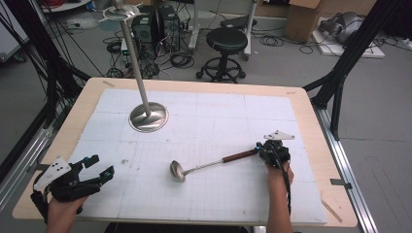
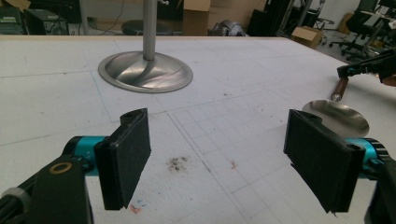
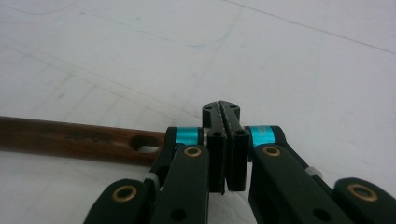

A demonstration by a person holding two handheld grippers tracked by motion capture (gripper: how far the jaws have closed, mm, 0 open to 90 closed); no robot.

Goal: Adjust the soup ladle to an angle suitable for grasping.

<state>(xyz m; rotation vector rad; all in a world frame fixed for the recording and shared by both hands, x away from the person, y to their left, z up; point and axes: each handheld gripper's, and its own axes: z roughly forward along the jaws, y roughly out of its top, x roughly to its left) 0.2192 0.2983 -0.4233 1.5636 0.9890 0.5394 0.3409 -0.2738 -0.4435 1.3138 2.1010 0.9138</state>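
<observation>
Between the jaws of my right gripper [image 3: 227, 140] nothing is caught: its two black pads are pressed flat against each other. Just to their left in the right gripper view lies the brown wooden handle [image 3: 79, 140] of the ladle, its hanging hole right beside the blue collar of the near jaw; the handle passes alongside the jaws rather than between them, and I cannot tell whether it touches the gripper's frame. From the high view, my right gripper [image 1: 273, 149] sits at the handle's end, on the right side of the white gridded mat [image 1: 218, 116], with my right hand [image 1: 278, 174] behind it.

My left gripper [image 1: 97, 167] rests at the near left corner of the mat, jaws spread wide apart with only bare mat between them. In the left gripper view its pads [image 2: 128, 158] stand far from each other, and a small dark smudge [image 2: 176, 162] marks the mat ahead of them.

The ladle [image 1: 209, 164] lies flat near the middle of the mat, its steel bowl [image 1: 177, 170] pointing toward my left side, well apart from the left gripper. Farther off, toward the far left, stands a metal stand with a round base [image 1: 148, 117] and an upright pole. The mat covers a wooden table [image 1: 311, 111].
</observation>
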